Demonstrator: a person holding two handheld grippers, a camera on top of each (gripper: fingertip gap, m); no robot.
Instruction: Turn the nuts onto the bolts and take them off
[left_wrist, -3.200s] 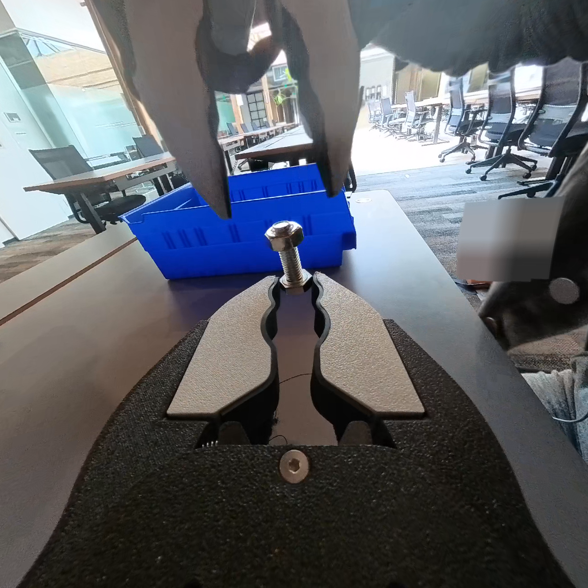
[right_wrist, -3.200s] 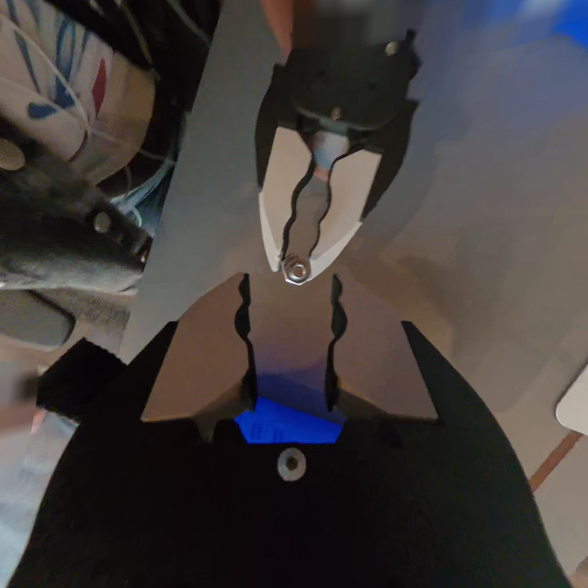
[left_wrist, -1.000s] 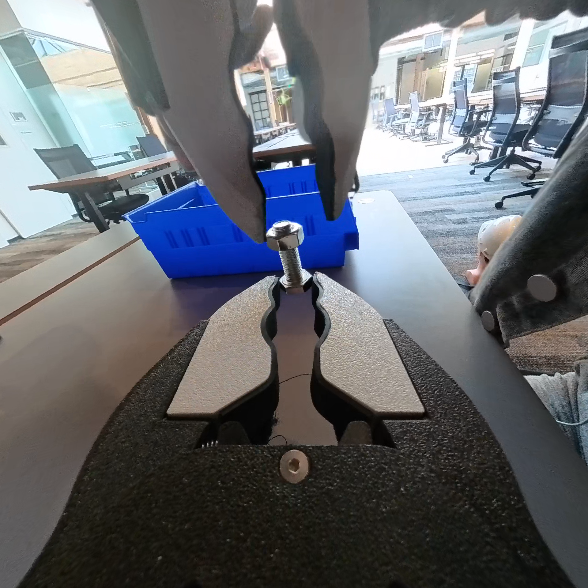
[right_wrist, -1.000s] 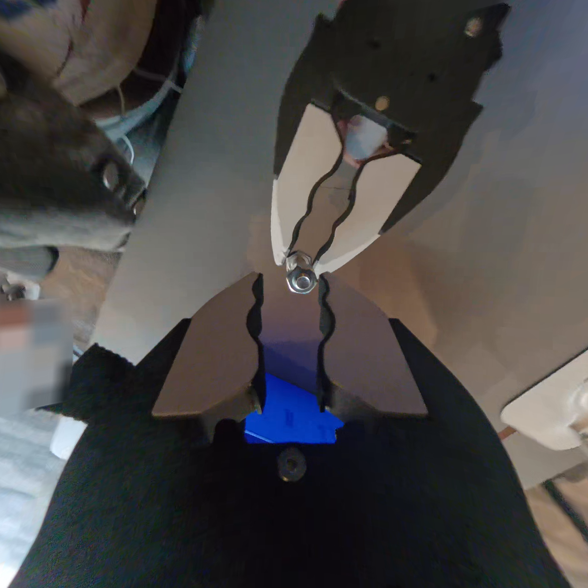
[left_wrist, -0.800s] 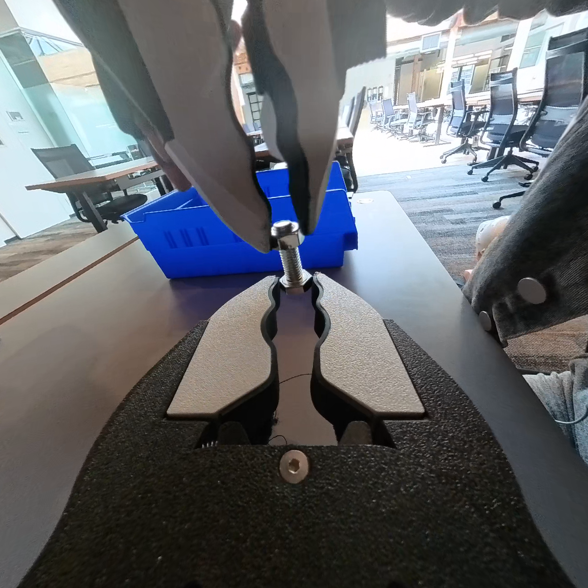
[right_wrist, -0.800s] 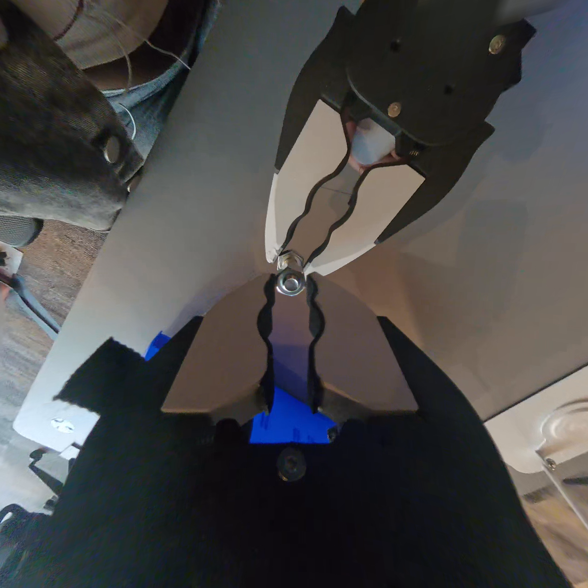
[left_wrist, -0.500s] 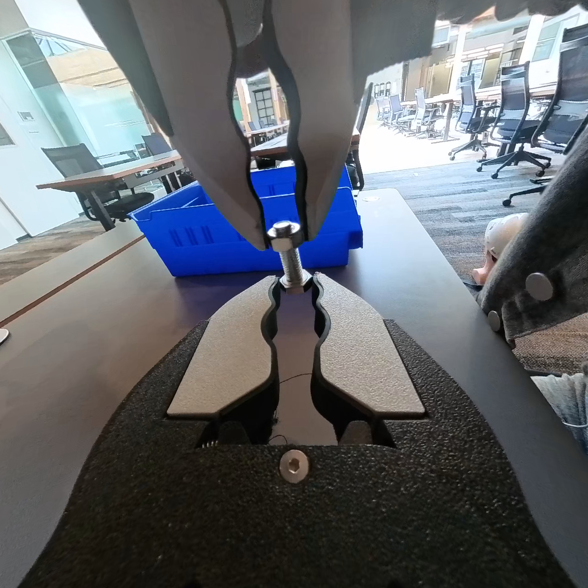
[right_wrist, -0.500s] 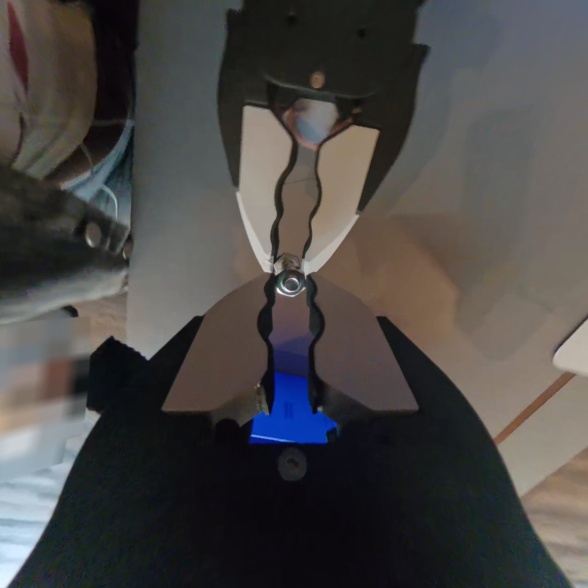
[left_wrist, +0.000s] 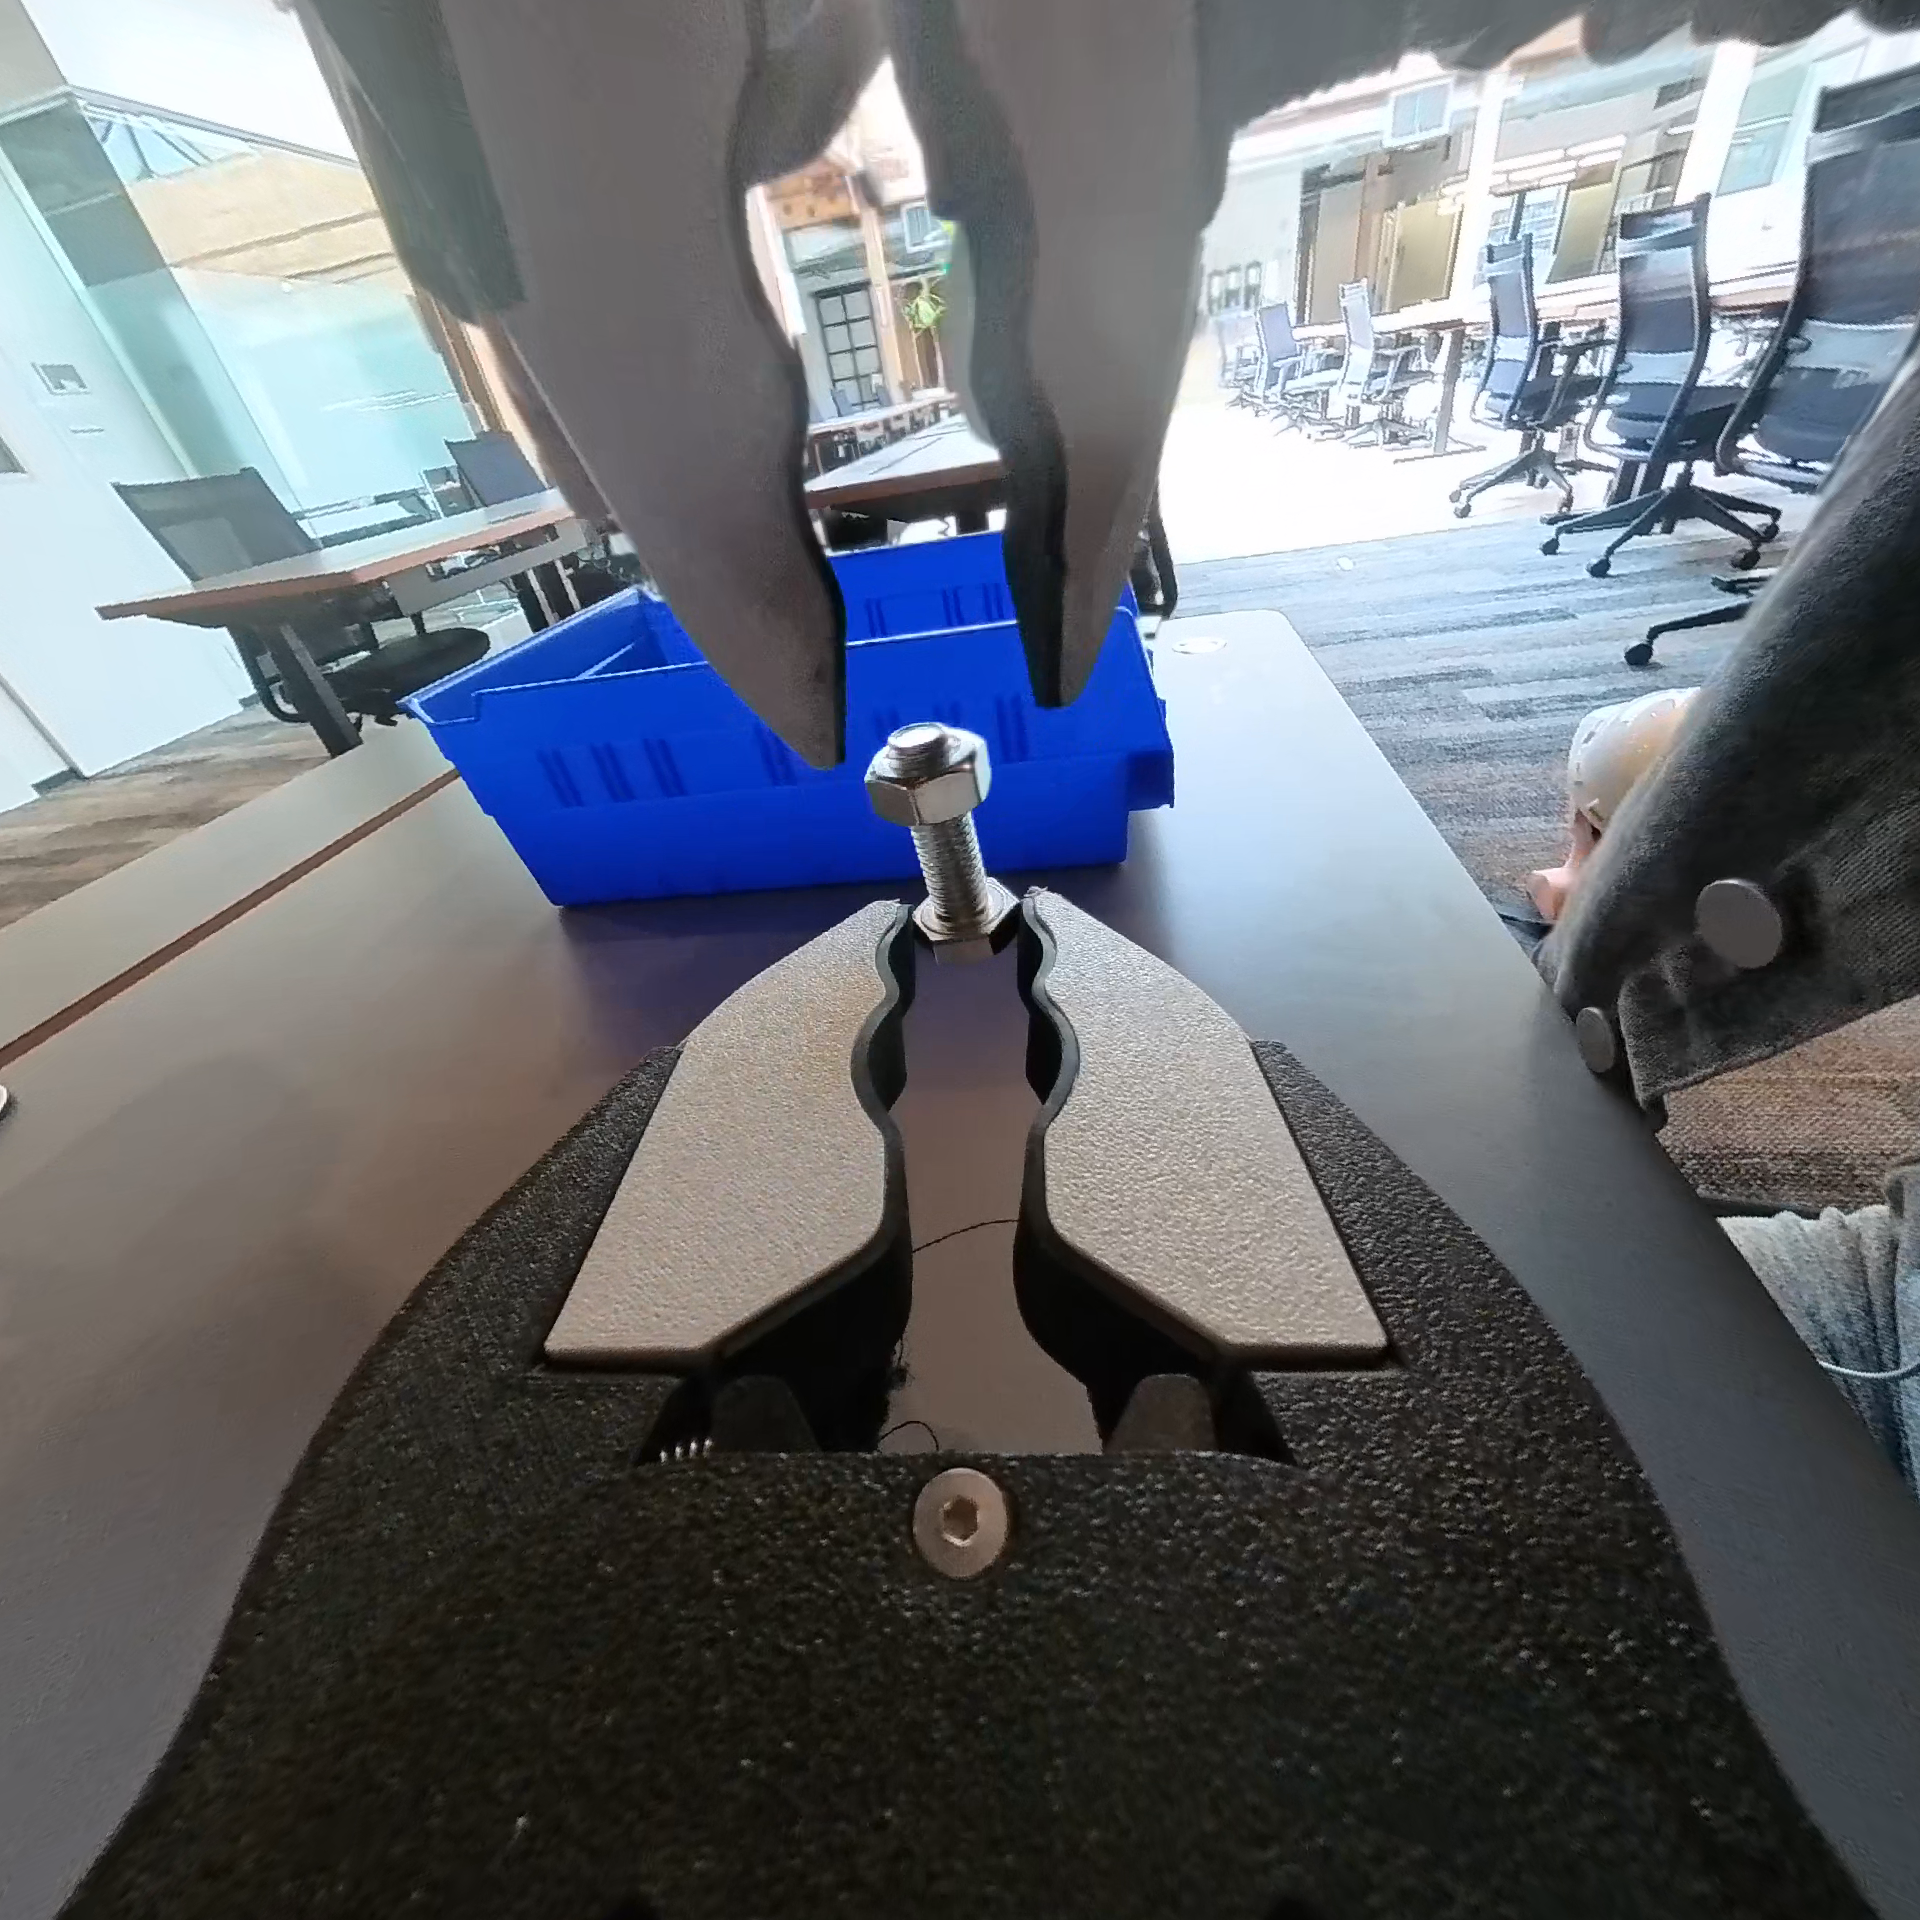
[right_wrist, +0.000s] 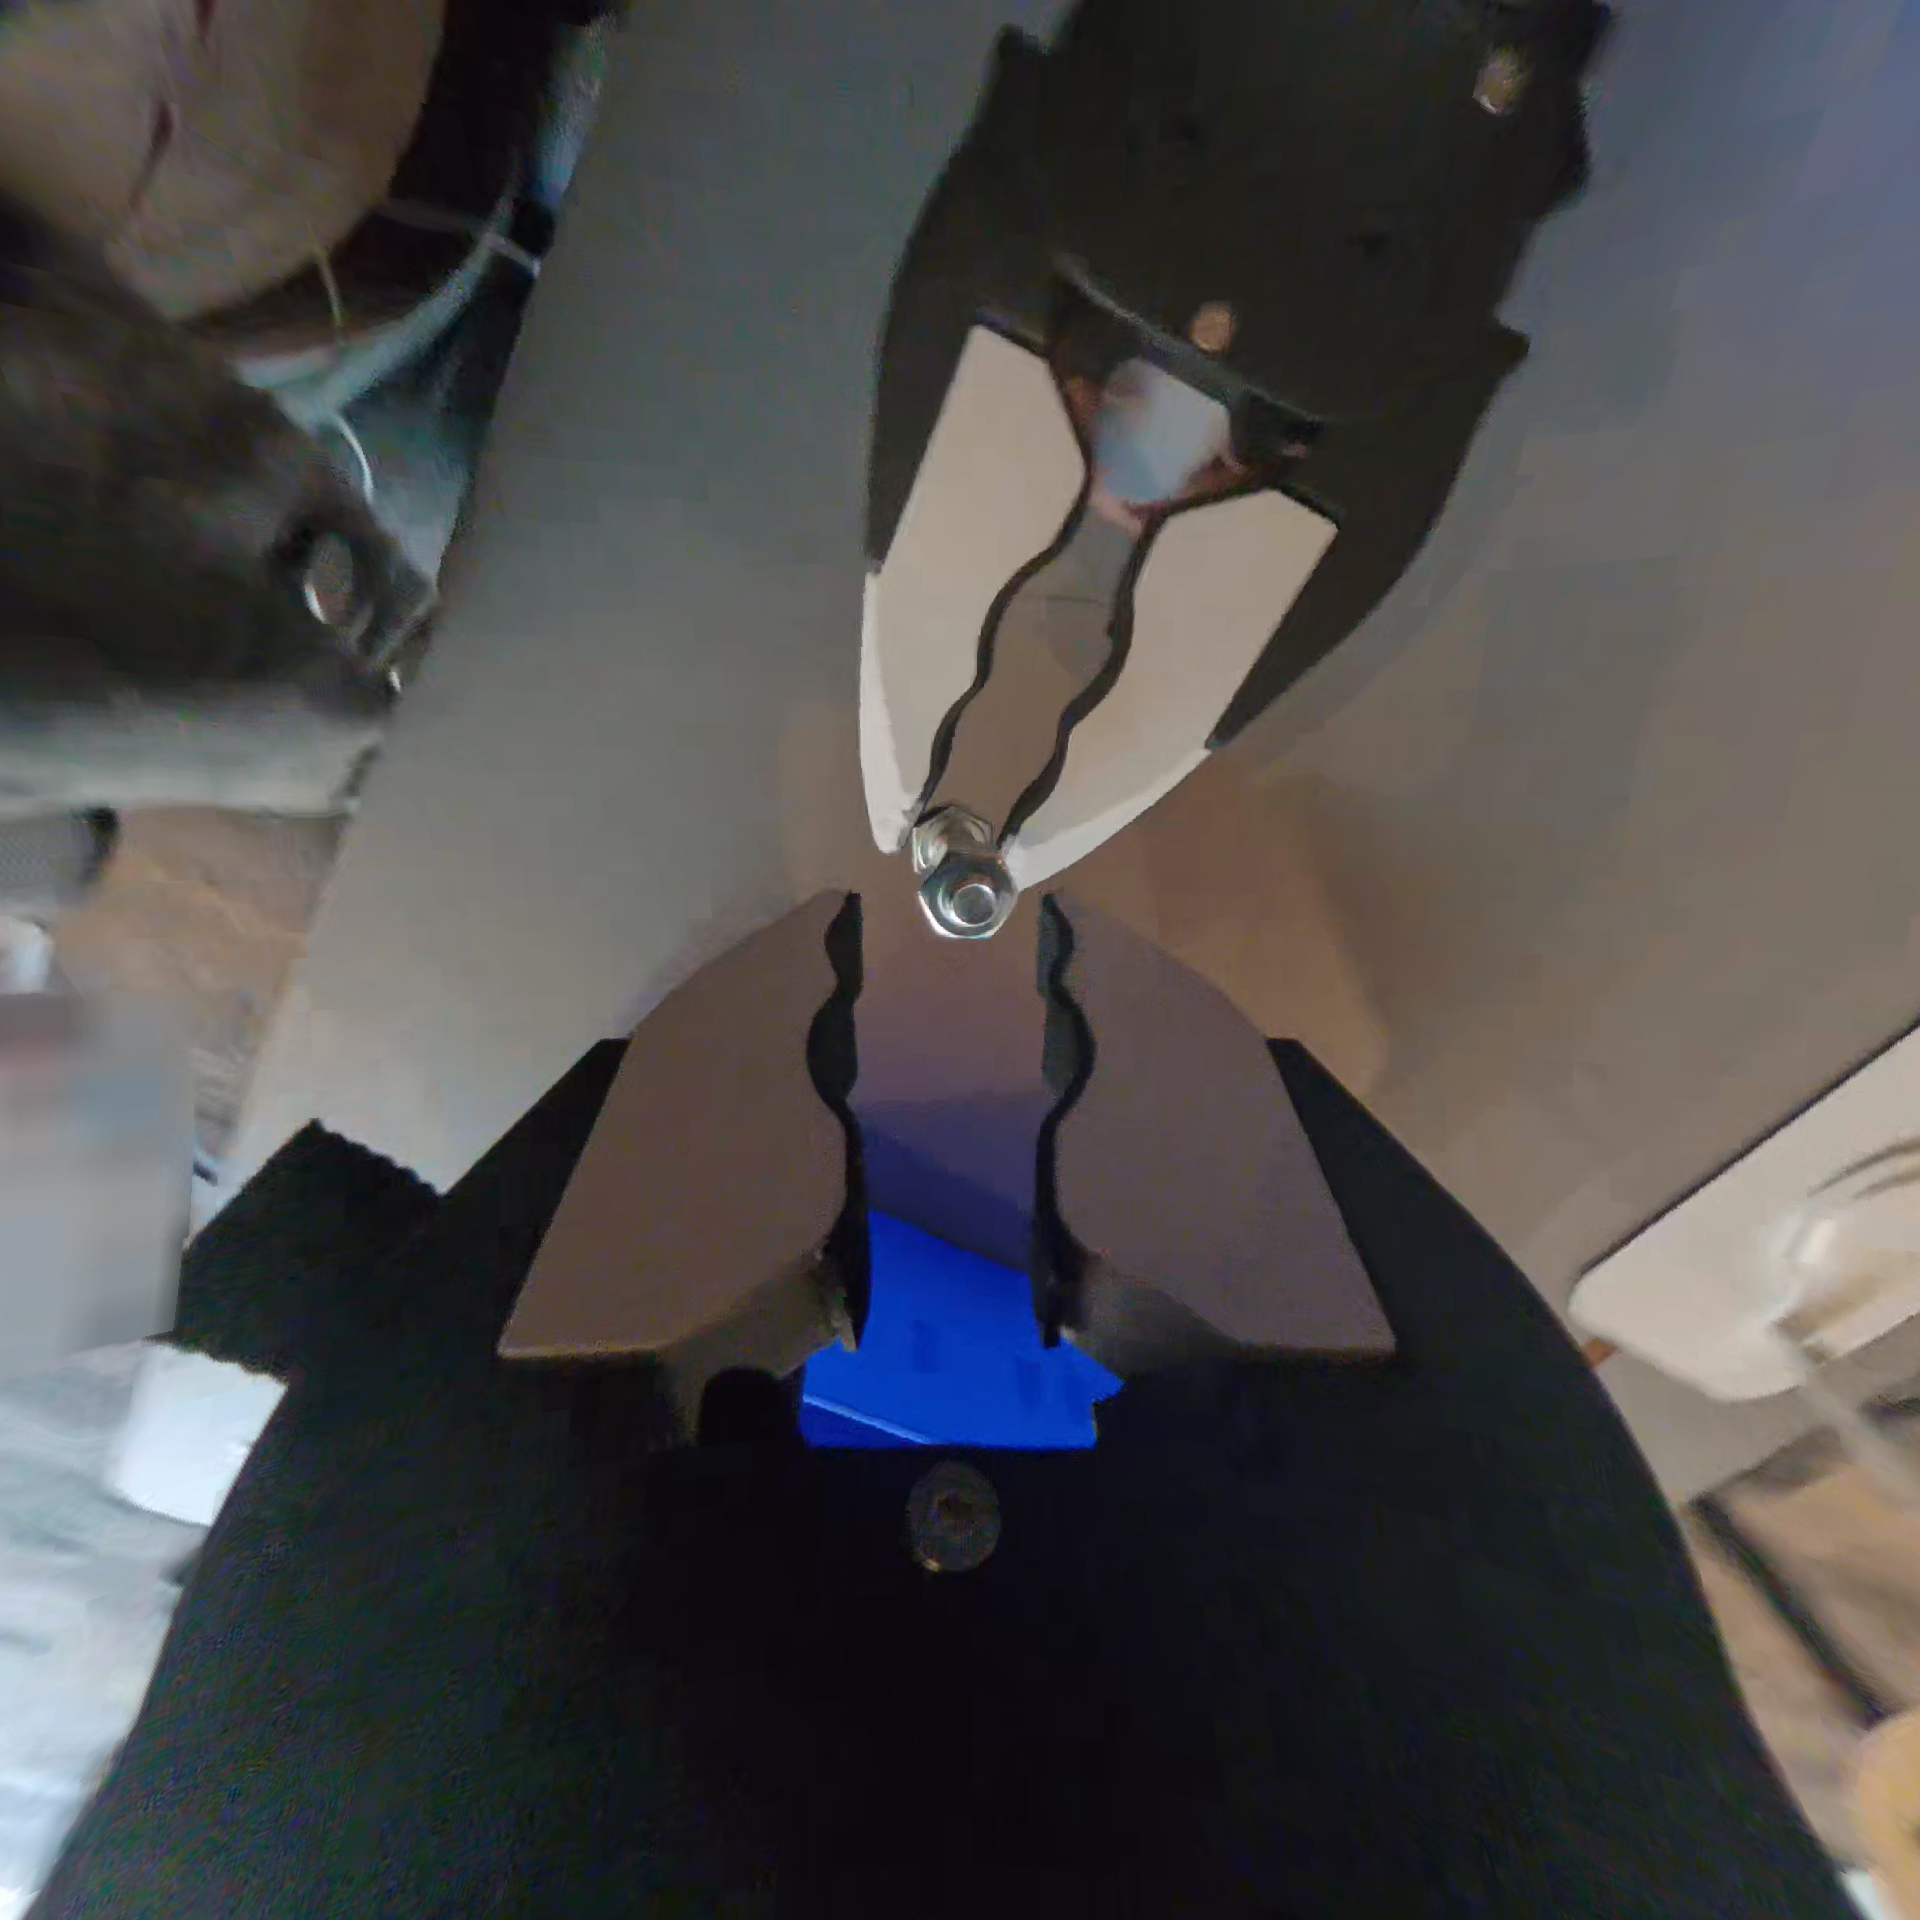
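Upright, a threaded steel bolt (left_wrist: 948, 871) is being clamped by its hexagonal head in the left gripper (left_wrist: 961, 928), while the right gripper (left_wrist: 940, 727) is being held spread above its hexagonal nut (left_wrist: 927, 781).

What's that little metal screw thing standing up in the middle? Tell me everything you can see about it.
It is a silvery steel bolt with a threaded shank, standing nearly upright above a dark table. Its six-sided head sits at the bottom, pinched between the tips of the left gripper. A hexagonal nut sits at the very top of the thread, with the bolt's flat end showing through it. The right gripper hangs open over the nut, not touching it. A blue bin stands behind.
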